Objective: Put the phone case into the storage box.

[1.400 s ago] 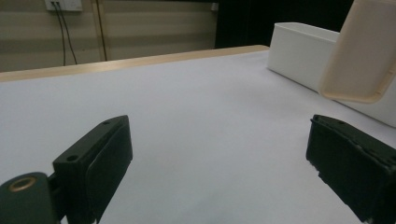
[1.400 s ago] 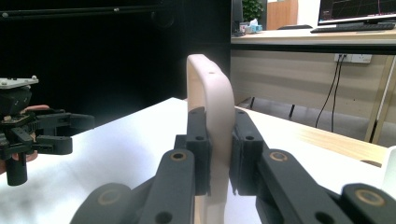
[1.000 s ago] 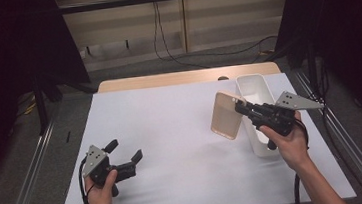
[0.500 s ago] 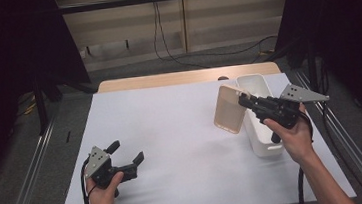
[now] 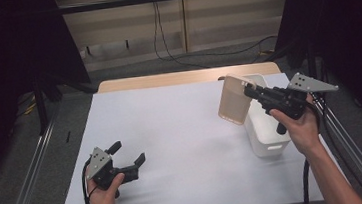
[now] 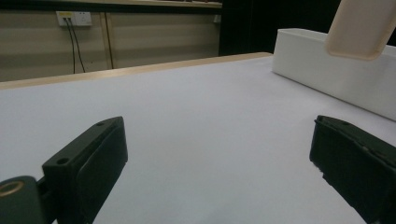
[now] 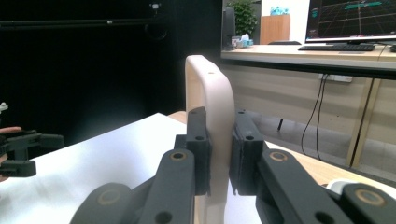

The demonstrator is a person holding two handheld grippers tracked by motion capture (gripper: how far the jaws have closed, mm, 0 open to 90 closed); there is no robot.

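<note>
Above 1 white bin [image 5: 265, 139], right gripper [image 5: 248, 91] clamps 1 beige tray [image 5: 233, 107]; left gripper [image 5: 130, 155] gapes.

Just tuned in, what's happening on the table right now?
A person works with two sets of tongs at a white table. The right tongs are shut on the rim of a beige tray, holding it in the air, tilted on edge, beside and partly over the white bin at the table's right side. The left tongs sit low near the table's front left, jaws open with nothing between them.
</note>
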